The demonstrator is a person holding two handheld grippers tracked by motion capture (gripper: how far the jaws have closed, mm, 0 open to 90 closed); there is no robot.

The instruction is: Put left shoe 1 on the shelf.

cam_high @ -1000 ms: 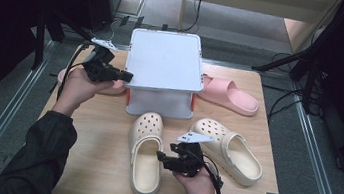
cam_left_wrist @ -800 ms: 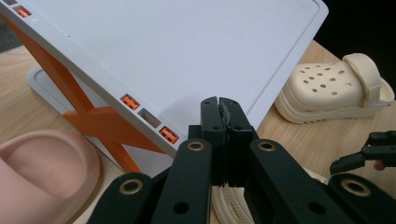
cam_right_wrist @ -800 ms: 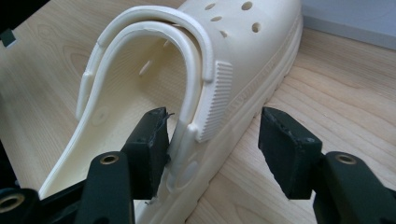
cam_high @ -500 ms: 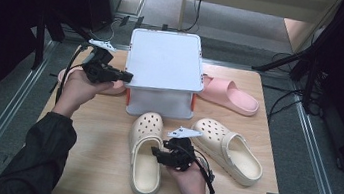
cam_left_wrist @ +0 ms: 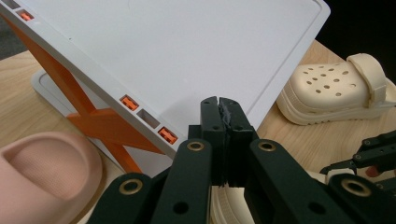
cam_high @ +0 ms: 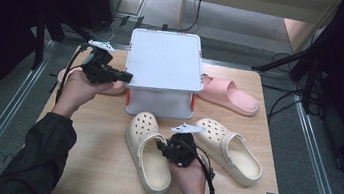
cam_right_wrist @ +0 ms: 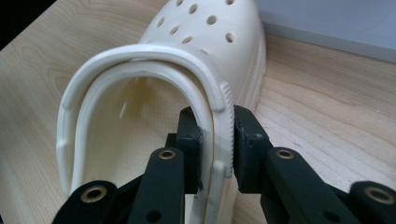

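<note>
Right tongs [cam_right_wrist: 214, 140]: jaws have just been closing, now pinching the side wall of the cream shoe [cam_right_wrist: 154, 93].
Shoe's long way: straight ahead of these tongs, toe farthest, pointing at the white box [cam_high: 164, 61].
Left tongs [cam_left_wrist: 219, 109]: shut tight, holding the box's lid [cam_left_wrist: 187, 51] up, well apart from the shoe.
Nearer hand: right.

Item: cream clog [cam_high: 147, 149], perforated foam, one of a pair. We record it sole-down on the wooden tabletop [cam_high: 90, 167], toe toward the white lidded box [cam_high: 165, 58], heel toward the near edge. Its heel strap is folded forward over the opening. The side wall and strap sit pinched between the jaws of the right hand-held gripper [cam_right_wrist: 217, 140]. Its mate [cam_high: 231, 150] lies just beside it to the right, angled outward, also upright.
</note>
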